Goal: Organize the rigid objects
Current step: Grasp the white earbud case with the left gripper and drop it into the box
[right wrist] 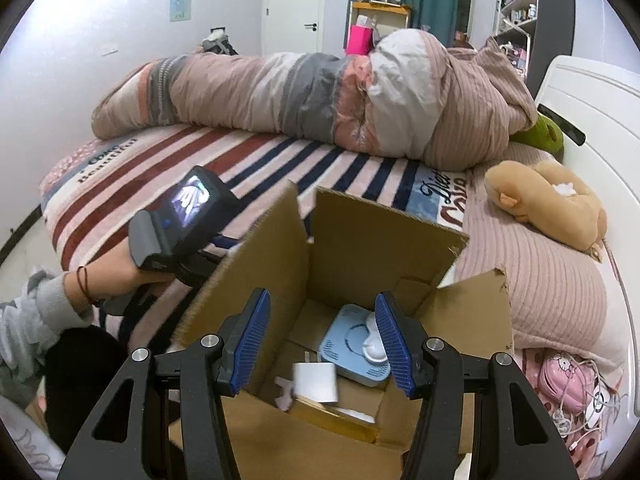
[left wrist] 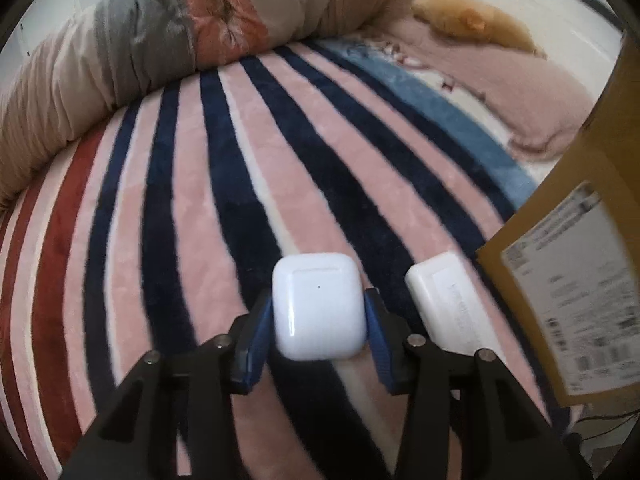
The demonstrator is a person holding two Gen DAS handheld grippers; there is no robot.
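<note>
- Earbud case (left wrist: 319, 306), white and rounded, sits clamped between the blue pads of the left gripper (left wrist: 319, 320), held over the striped blanket (left wrist: 224, 184) on the bed.
- A second white item, a flat charger-like block (left wrist: 444, 300), lies on the blanket just beside the held case, near the outer wall of the cardboard box (left wrist: 576, 264); nothing grips it.
- The right gripper (right wrist: 324, 344) hangs above the box's open top, jaws spread wide and holding nothing.
- Inside the box (right wrist: 360, 248) three or four things already rest on the bottom: a pale blue square device (right wrist: 352, 348), a white plug-like cube (right wrist: 316, 386) touching it, and a yellowish flat piece (right wrist: 336, 420) partly under the cube.
- Judged from this, the sorting looks past its start but unfinished: several objects are boxed, the case is in hand but not yet in the box, and the white block remains on the bed.
- A tangle of pink gadgets and cables (right wrist: 568, 384) lies at the bed's edge; whether it belongs to the job cannot be told.
</note>
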